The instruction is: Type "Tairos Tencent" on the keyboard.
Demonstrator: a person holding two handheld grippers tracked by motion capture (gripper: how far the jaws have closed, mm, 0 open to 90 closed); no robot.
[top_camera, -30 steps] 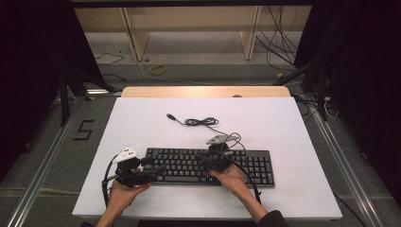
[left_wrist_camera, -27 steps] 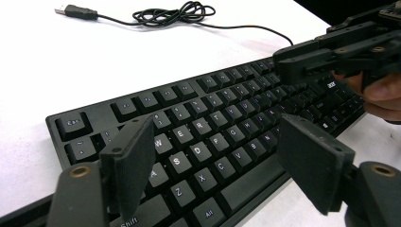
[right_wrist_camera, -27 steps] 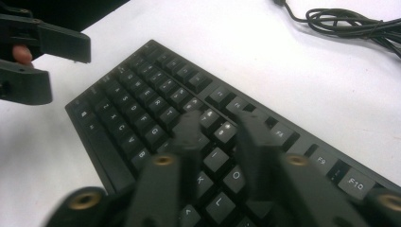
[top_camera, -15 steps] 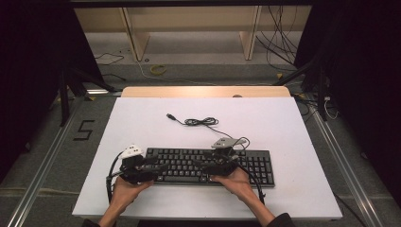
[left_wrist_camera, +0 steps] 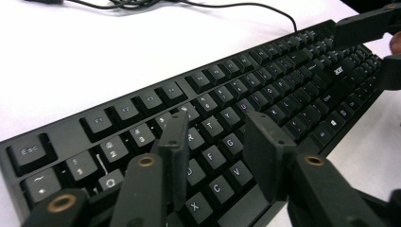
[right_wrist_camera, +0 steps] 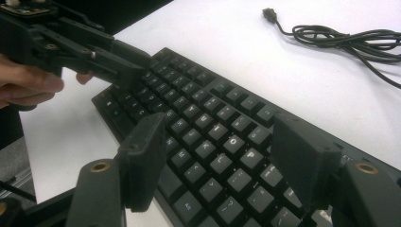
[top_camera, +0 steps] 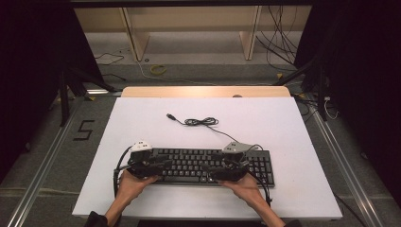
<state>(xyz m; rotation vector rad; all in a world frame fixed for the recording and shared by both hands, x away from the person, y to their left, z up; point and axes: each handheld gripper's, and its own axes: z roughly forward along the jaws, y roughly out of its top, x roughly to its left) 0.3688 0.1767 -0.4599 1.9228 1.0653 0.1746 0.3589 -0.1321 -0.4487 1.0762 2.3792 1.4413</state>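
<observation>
Both claws shifted inward, keyboard (top_camera: pixel 208 164) beneath left claw (left_wrist_camera: pixel 215 156)

Black fingers (left_wrist_camera: pixel 174 156), brass-coloured screws, dark sleeves (top_camera: pixel 94 220).

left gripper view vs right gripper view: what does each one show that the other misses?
Left gripper view alone: the Esc key at the keyboard's corner. Right gripper view alone: the USB plug at the cable's end, and a hand holding the left gripper. Both: the black keyboard, its coiled cable and the white table.
</observation>
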